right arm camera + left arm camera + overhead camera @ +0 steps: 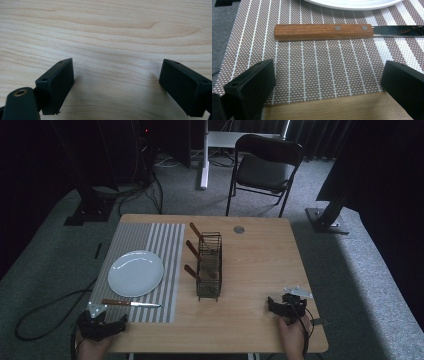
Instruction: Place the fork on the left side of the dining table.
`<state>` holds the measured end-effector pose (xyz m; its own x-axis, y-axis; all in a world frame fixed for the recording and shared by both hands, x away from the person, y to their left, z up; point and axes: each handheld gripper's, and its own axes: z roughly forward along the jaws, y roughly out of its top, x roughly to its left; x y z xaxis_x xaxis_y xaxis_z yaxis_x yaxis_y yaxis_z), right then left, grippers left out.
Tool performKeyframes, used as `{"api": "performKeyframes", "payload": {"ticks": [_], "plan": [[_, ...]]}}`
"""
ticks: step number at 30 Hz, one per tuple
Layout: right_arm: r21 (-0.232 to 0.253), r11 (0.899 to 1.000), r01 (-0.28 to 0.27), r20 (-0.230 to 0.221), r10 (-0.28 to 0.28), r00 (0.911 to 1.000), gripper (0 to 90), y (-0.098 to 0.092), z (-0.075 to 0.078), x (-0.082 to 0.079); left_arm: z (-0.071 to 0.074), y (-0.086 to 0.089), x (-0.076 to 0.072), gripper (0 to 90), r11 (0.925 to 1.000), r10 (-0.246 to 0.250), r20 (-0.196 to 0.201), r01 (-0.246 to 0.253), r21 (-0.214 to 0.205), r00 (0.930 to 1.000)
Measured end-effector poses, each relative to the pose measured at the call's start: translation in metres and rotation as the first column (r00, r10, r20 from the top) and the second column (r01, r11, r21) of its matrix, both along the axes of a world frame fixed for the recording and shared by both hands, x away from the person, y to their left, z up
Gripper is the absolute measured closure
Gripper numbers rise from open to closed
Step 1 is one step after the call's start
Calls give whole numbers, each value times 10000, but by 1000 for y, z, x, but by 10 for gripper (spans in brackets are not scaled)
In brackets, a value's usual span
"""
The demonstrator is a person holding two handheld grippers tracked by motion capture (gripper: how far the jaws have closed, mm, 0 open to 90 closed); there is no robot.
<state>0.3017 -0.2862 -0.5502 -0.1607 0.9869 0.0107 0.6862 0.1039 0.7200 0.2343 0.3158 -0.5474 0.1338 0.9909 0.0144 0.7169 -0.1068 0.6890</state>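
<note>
A knife with a wooden handle and a steel blade lies flat on the striped placemat, just in front of a white plate. My left gripper rests at the table's front left corner, a little short of the knife; its jaws stand wide open over the mat with nothing between them. My right gripper sits near the front right of the wooden table, open too, over bare wood.
A wire cutlery rack with three wooden-handled utensils stands upright at the table's middle. A small round grey disc lies near the far edge. A folding chair and stand legs are beyond the table.
</note>
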Motion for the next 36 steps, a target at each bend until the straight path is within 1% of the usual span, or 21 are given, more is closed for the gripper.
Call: {"api": "performKeyframes", "payload": {"ticks": [5,9,13,18,21,26,30,33,34,36], "plan": [[-7,10000,8,3,-8,10000,125,0,0,0,0,0,-1,0,10000,-21,41,21,-4,10000],[-5,10000,14,-1,-14,10000,125,0,0,0,1,0,1,0,10000,-15,-93,16,14,10000],[1,10000,14,10,-14,10000,125,0,0,0,1,0,1,0,10000,-33,-119,33,11,9999],[3,10000,23,11,-23,10000,127,0,0,0,2,1,1,0,9999,-113,-179,113,8,9998],[4,10000,24,10,-24,10000,126,0,0,0,2,2,1,0,9995,-297,-233,298,34,9993],[10,10000,32,6,-32,10000,126,0,0,0,3,2,3,4,9991,-418,-327,420,53,9986],[11,10000,34,7,-34,10000,126,0,0,0,4,2,4,5,9992,-400,-407,402,43,9984],[12,10000,34,6,-34,10000,126,0,0,0,5,-3,2,12,9977,-676,-466,676,-21,9966],[10,10000,34,5,-34,10000,126,0,0,0,6,-7,2,12,9963,-864,-463,861,-66,9952],[12,10000,35,8,-35,10000,126,0,0,0,6,-7,2,12,9963,-864,-463,861,-66,9952]]}}
